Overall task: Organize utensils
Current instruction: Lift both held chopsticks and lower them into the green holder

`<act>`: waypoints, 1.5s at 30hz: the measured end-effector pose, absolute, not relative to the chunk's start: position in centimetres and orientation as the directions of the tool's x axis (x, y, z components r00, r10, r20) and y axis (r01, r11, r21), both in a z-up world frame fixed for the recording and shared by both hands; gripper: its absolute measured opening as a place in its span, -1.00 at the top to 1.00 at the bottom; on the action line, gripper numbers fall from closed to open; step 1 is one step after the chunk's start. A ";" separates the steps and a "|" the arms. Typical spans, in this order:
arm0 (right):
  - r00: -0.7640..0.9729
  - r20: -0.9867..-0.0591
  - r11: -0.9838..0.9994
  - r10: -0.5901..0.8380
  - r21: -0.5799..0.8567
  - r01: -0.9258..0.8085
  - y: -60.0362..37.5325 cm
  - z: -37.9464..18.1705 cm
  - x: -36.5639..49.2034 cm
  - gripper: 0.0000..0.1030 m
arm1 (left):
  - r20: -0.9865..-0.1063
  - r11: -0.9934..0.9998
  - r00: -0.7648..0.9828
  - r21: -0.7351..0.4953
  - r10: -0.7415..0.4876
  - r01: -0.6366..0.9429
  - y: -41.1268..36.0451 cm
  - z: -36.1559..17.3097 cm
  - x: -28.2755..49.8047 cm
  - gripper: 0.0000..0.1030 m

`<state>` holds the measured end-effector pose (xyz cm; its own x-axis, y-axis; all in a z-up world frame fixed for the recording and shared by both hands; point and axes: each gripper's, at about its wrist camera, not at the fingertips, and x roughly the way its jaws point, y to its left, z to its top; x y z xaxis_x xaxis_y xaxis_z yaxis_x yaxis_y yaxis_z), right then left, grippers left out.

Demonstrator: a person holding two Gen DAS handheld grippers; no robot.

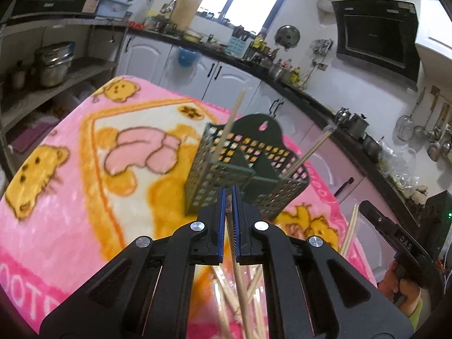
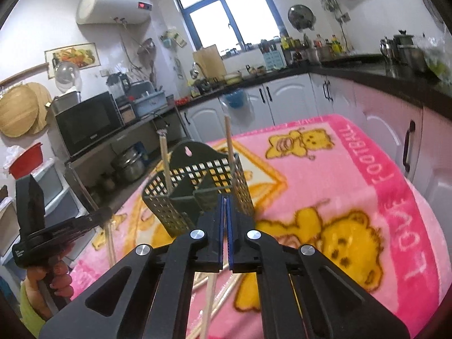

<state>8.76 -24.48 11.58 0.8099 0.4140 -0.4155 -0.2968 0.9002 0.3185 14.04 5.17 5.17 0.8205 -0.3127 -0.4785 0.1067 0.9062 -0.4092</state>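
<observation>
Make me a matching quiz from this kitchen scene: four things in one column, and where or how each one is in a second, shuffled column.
1. dark green perforated plastic basket
2. two upright wooden chopsticks
3. loose wooden chopsticks
4. left gripper

A. lying scattered on the pink plush bear-print blanket
B. shut on a single chopstick
C. standing upright on the blanket
D. leaning inside the basket

Pairs: 1-C, 2-D, 3-A, 4-B.

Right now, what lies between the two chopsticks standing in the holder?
Two dividers of the holder, with nothing standing between them; both wrist views show it.
</observation>
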 end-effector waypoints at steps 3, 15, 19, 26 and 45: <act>0.817 -0.394 0.896 0.422 0.319 -0.309 -24.4 12.3 8.5 0.97 | -0.452 0.902 0.828 -0.410 -0.331 0.137 4.5 6.2 14.1 0.97; 0.844 -0.324 0.895 0.428 0.280 -0.347 -23.3 15.6 7.9 0.97 | -0.374 0.886 0.836 -0.391 -0.401 0.250 1.6 9.9 15.1 1.00; 0.853 -0.311 0.900 0.419 0.265 -0.345 -23.2 16.2 7.9 0.97 | -0.362 0.873 0.824 -0.391 -0.437 0.291 0.5 10.7 15.6 1.00; 0.864 -0.283 0.901 0.415 0.255 -0.350 -23.2 17.4 8.3 0.97 | -0.348 0.855 0.803 -0.385 -0.483 0.348 -0.9 12.0 16.5 1.00; 0.871 -0.195 0.885 0.451 0.223 -0.408 -21.9 21.8 10.2 0.97 | -0.239 0.862 0.841 -0.290 -0.486 0.416 -2.3 18.1 17.6 1.00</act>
<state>10.16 -21.92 21.82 0.8711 0.4506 -0.1954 -0.4080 0.8854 0.2229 17.64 -2.28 18.13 0.8407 -0.4862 -0.2386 0.4162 0.8619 -0.2897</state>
